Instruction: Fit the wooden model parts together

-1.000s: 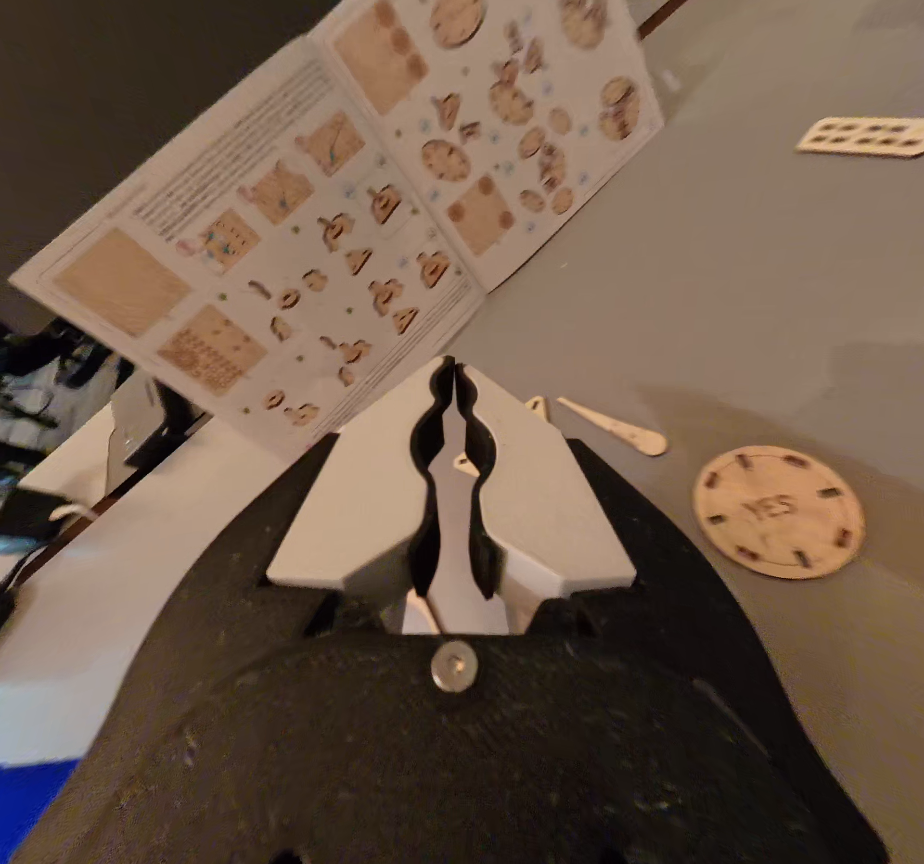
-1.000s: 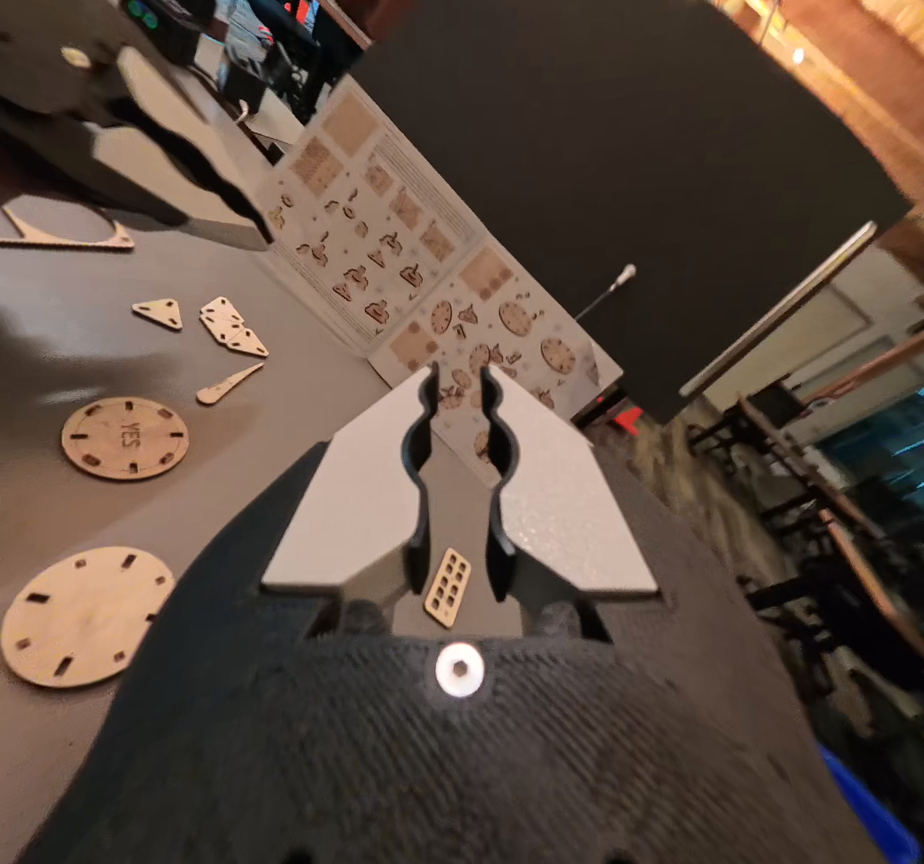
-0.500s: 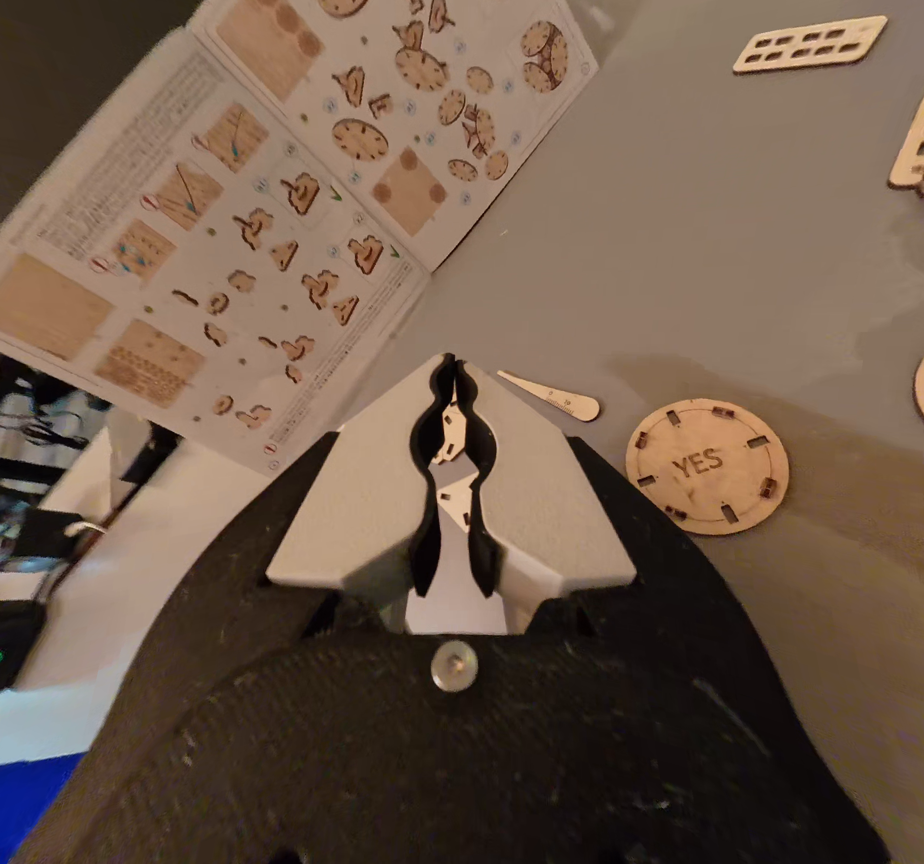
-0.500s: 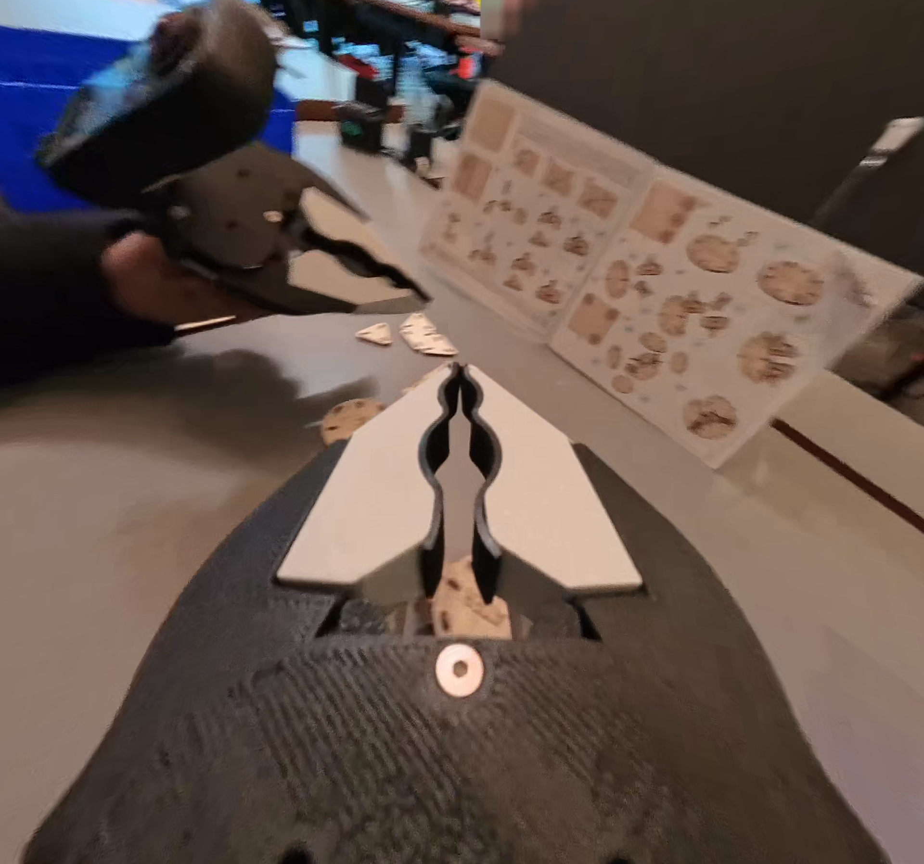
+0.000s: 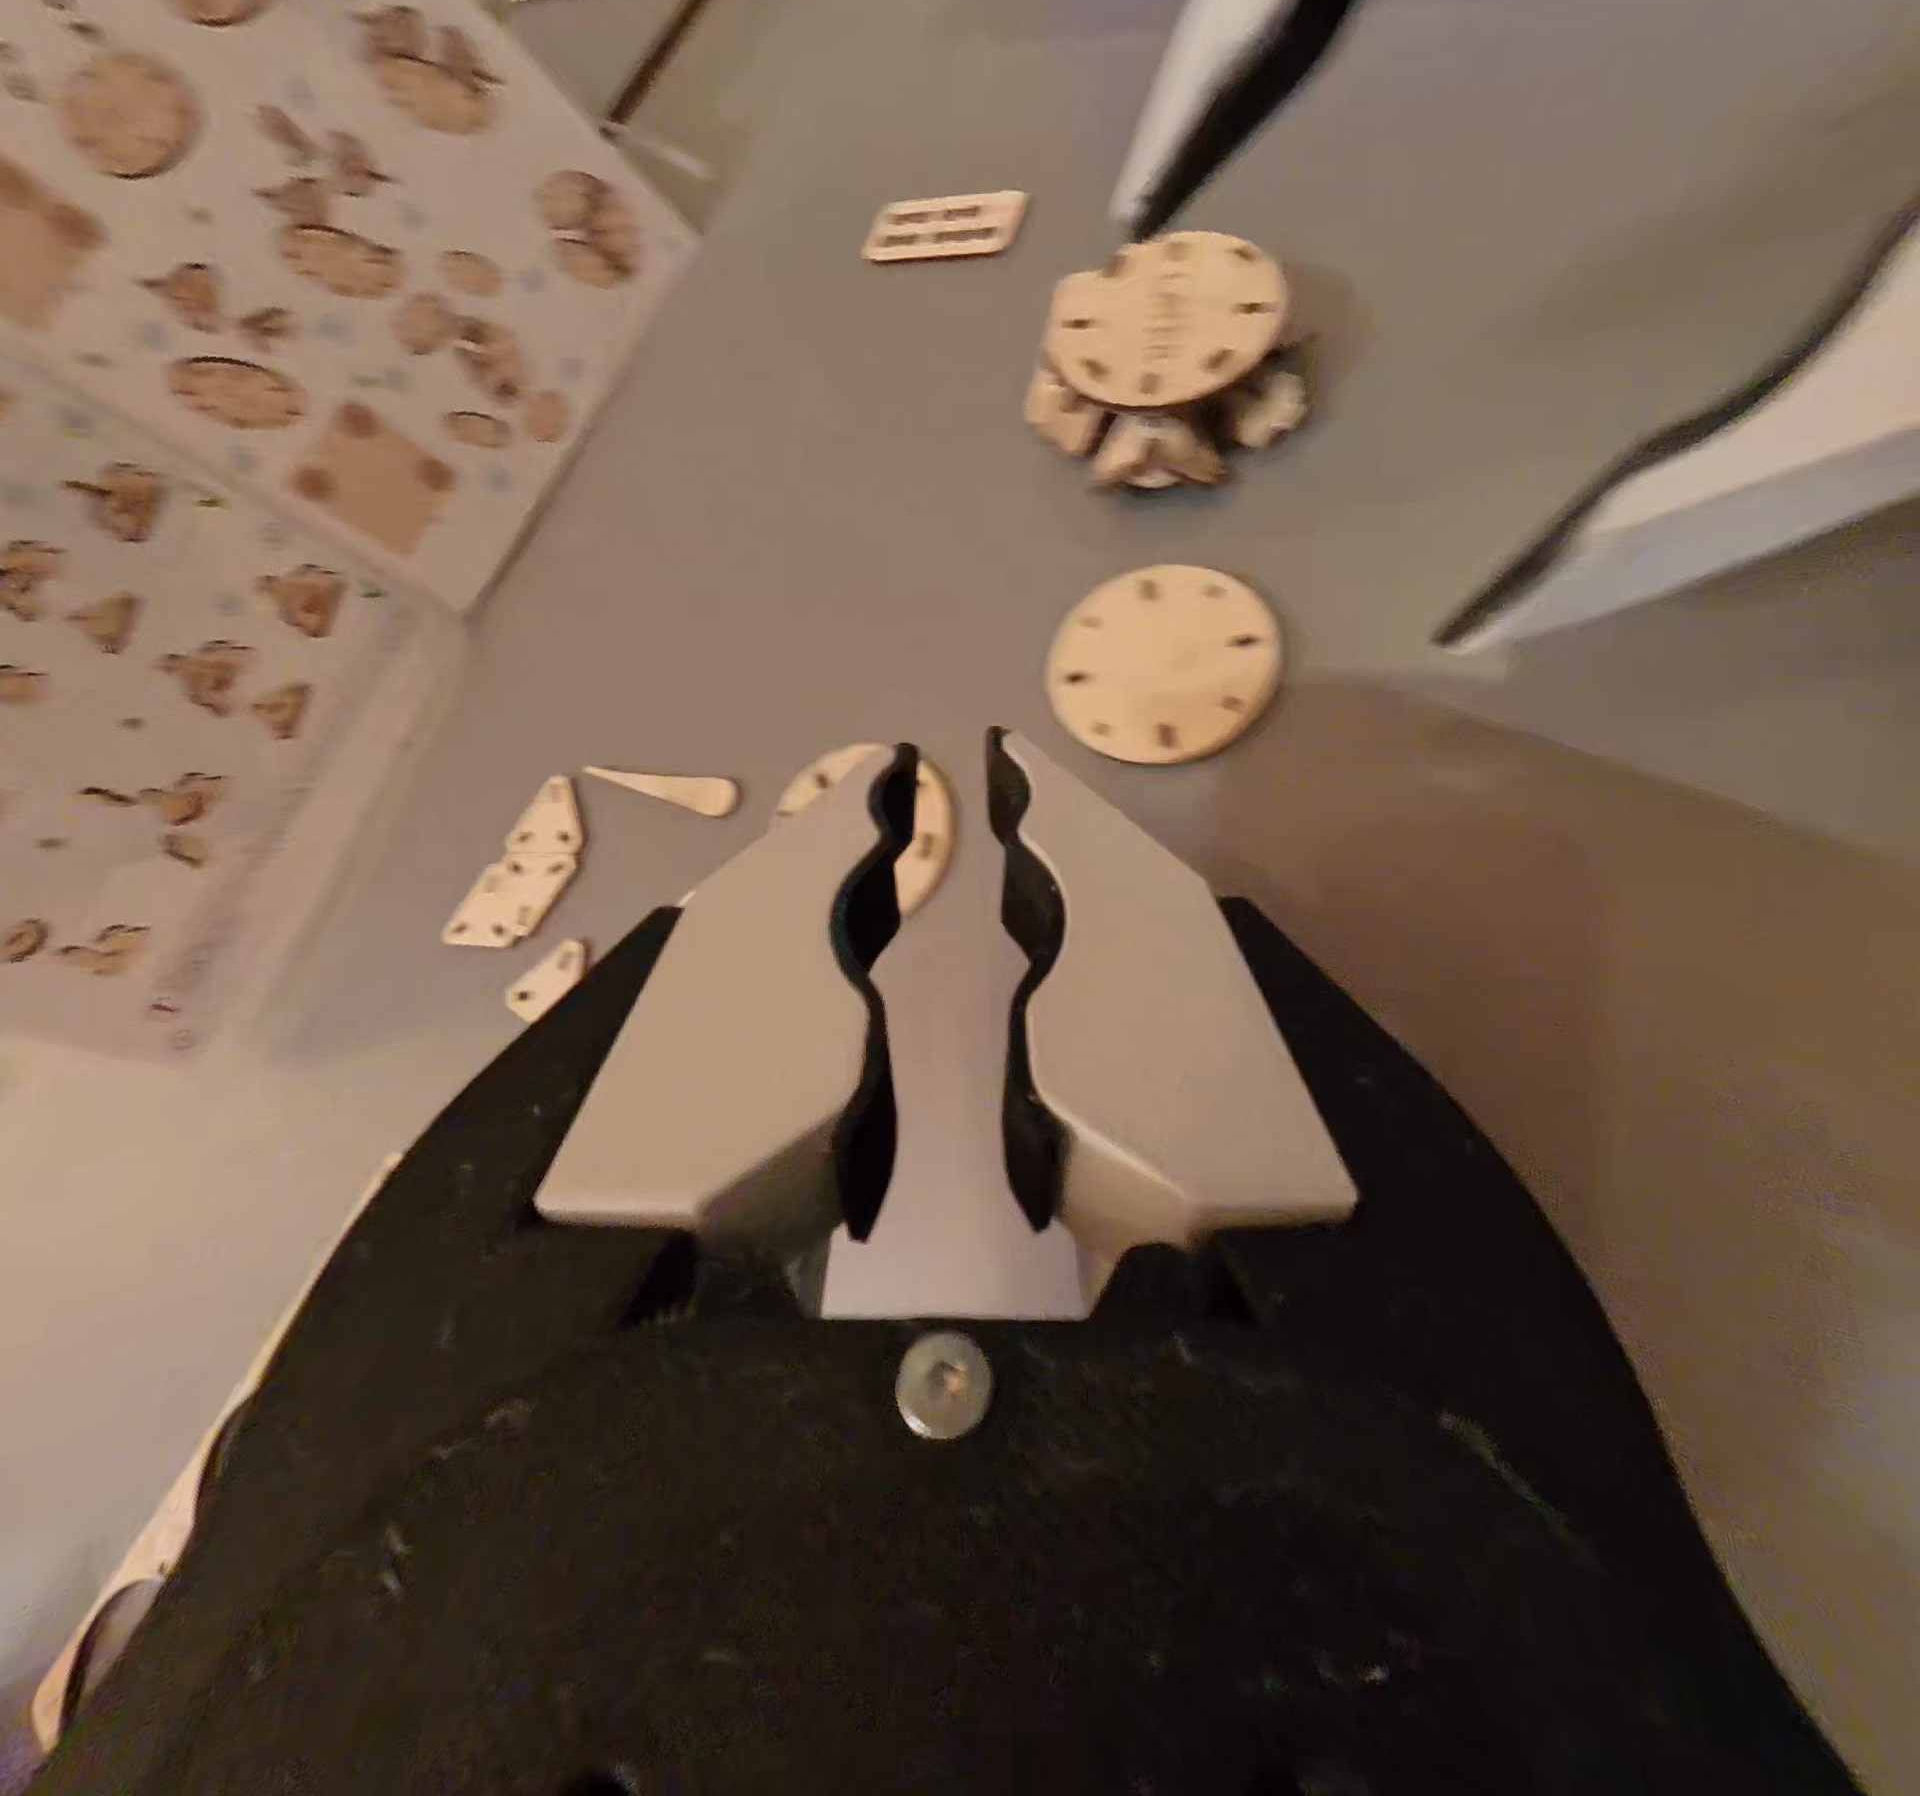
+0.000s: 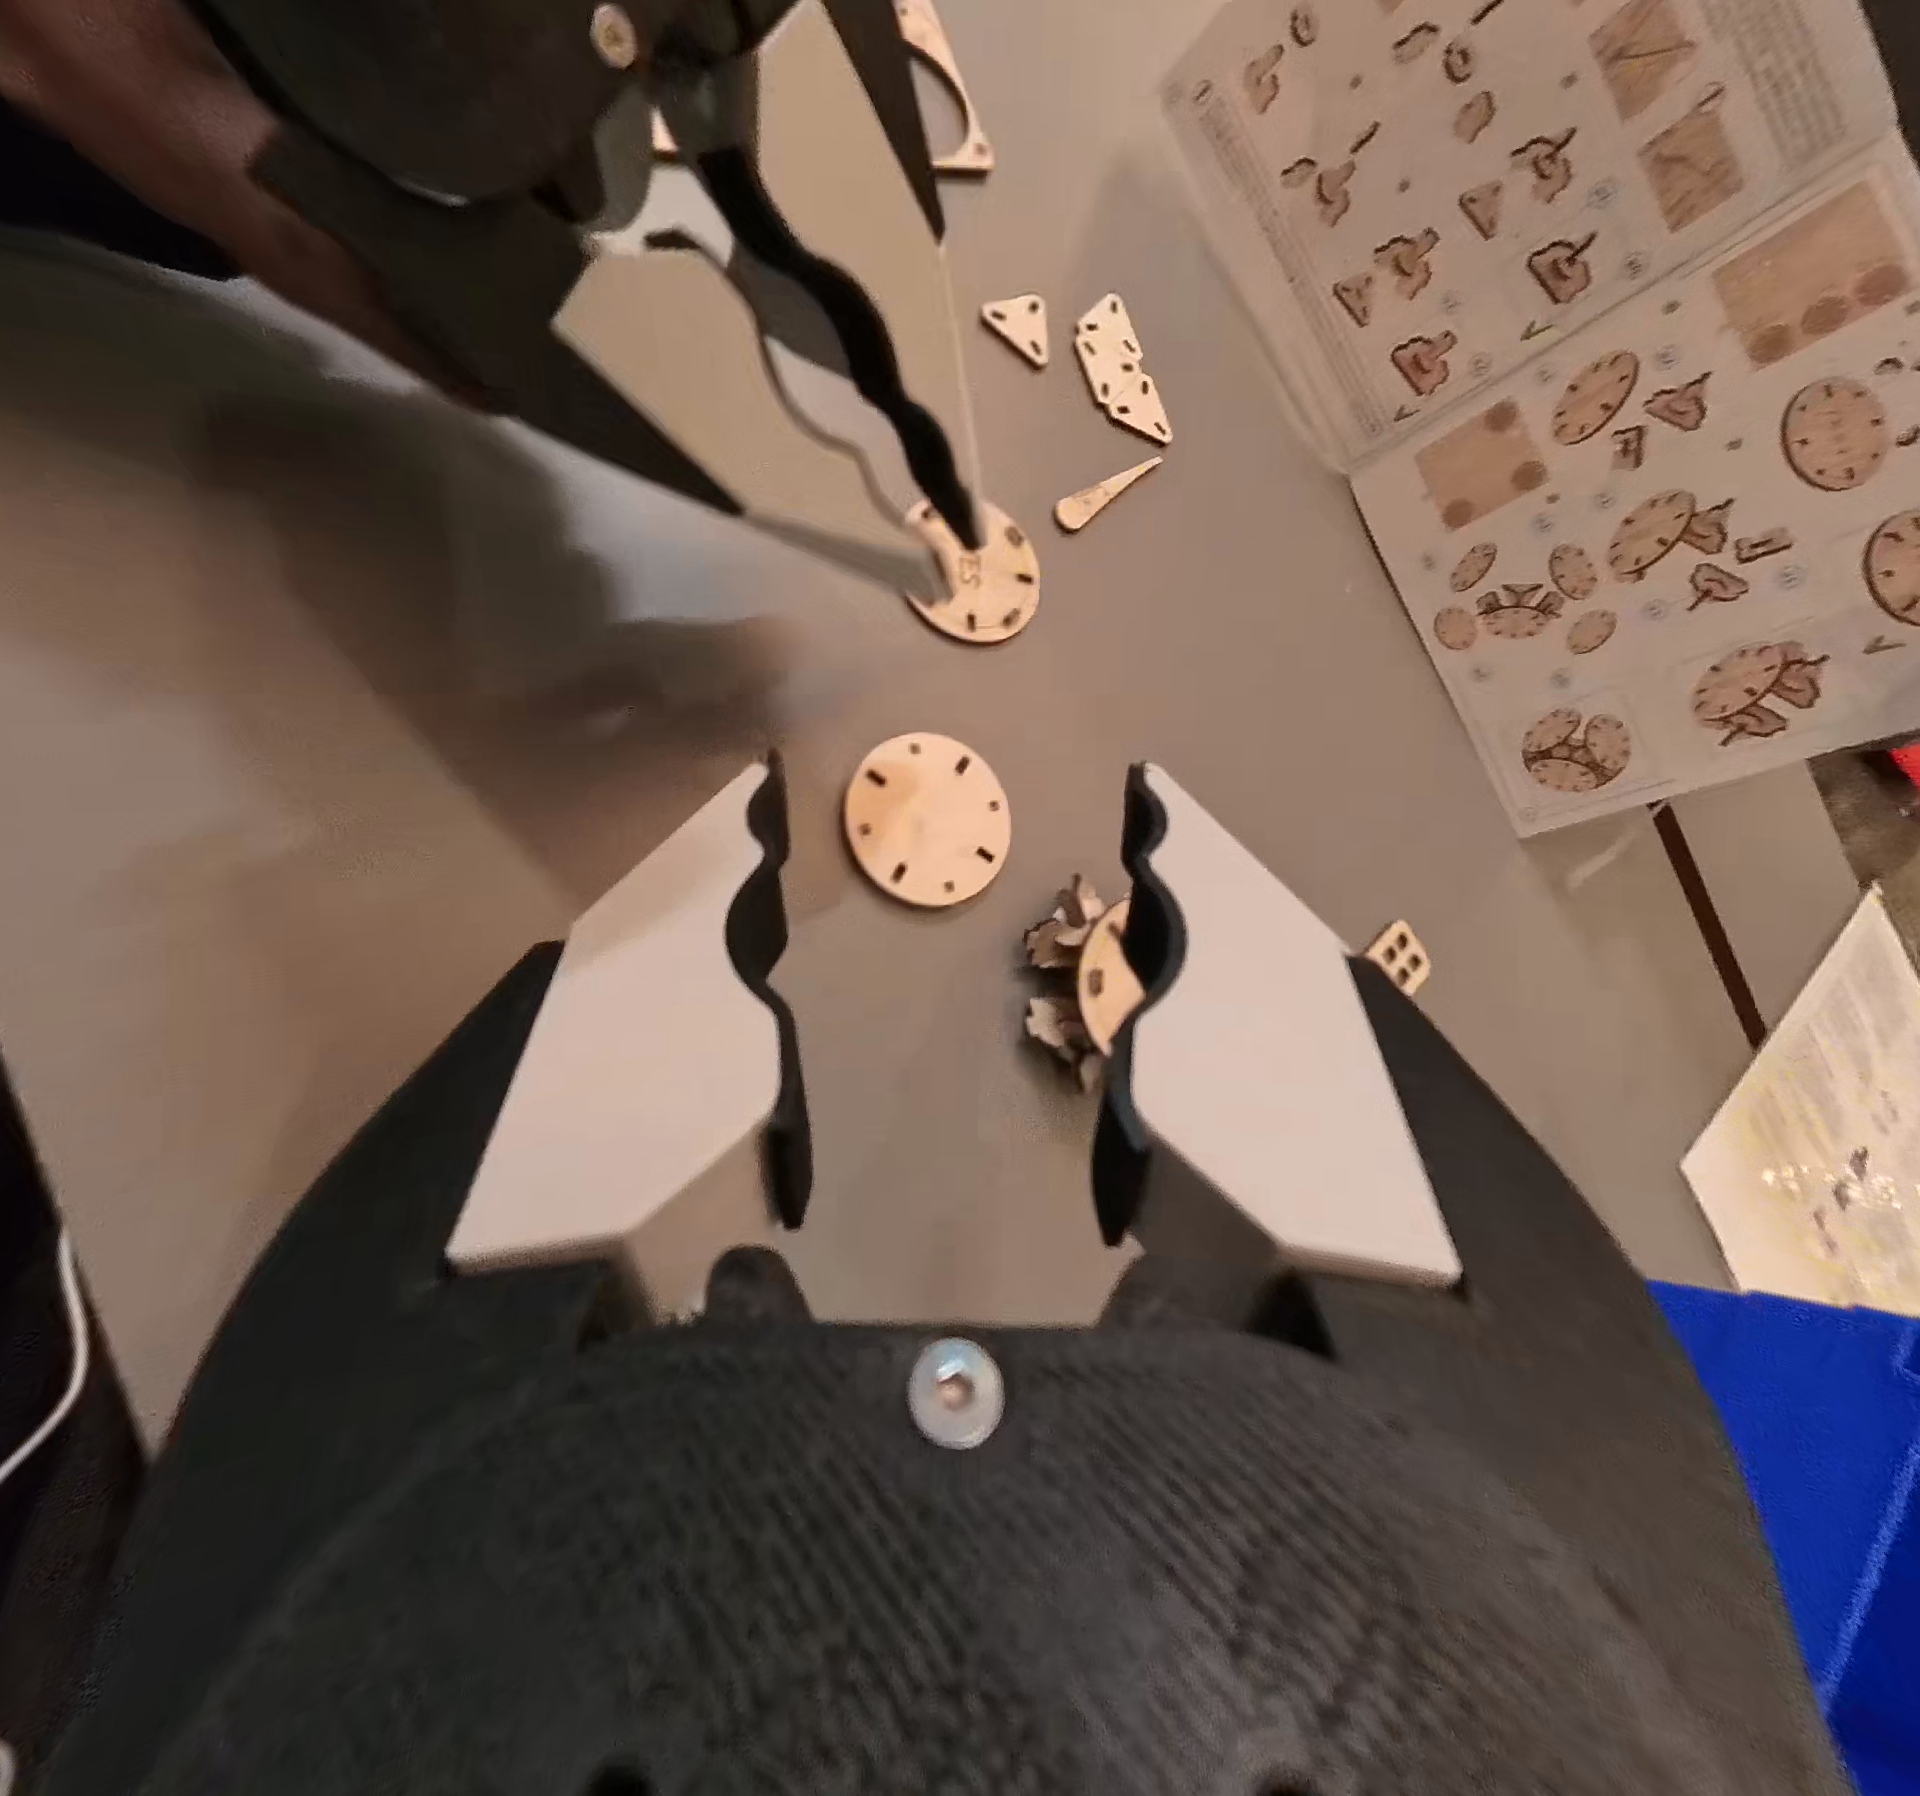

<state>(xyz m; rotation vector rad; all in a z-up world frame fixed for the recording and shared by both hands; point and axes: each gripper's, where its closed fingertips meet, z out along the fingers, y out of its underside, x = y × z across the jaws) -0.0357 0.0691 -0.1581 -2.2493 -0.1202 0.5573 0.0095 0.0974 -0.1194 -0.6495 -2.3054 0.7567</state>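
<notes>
My left gripper (image 5: 948, 744) is slightly open and holds nothing. Its tips hang just over a wooden disc with engraved writing (image 5: 928, 847) that lies flat on the grey table (image 5: 831, 520). The right wrist view shows the same gripper (image 6: 940, 551) with its tips at that disc (image 6: 987, 588). My right gripper (image 6: 954, 772) is wide open and empty above a plain slotted wooden disc (image 6: 927, 819), which also shows in the left wrist view (image 5: 1162, 663). A disc mounted on several wooden parts (image 5: 1169, 333) stands beyond it. In the right wrist view that assembly (image 6: 1070, 977) is partly hidden by my right finger (image 6: 1148, 915).
An open instruction sheet (image 6: 1610, 344) lies at the table's edge. A wooden pointer (image 6: 1107, 494), triangular pieces (image 6: 1122, 370), a small slotted plate (image 5: 945, 226) and a wooden frame with round cut-outs (image 6: 951, 115) lie around. A blue bin (image 6: 1818, 1434) and a paper (image 6: 1829, 1154) are at the right. The grippers' ends are close to 7 centimeters from one another. The left tips stand about 6 centimeters off the plain slotted wooden disc (image 6: 927, 819). My left wrist view (image 5: 1161, 657) looks at it from another angle.
Both grippers swung from pointing across the table to pointing down at the wooden discs. The right one went from shut to wide open; the left one opened a little.
</notes>
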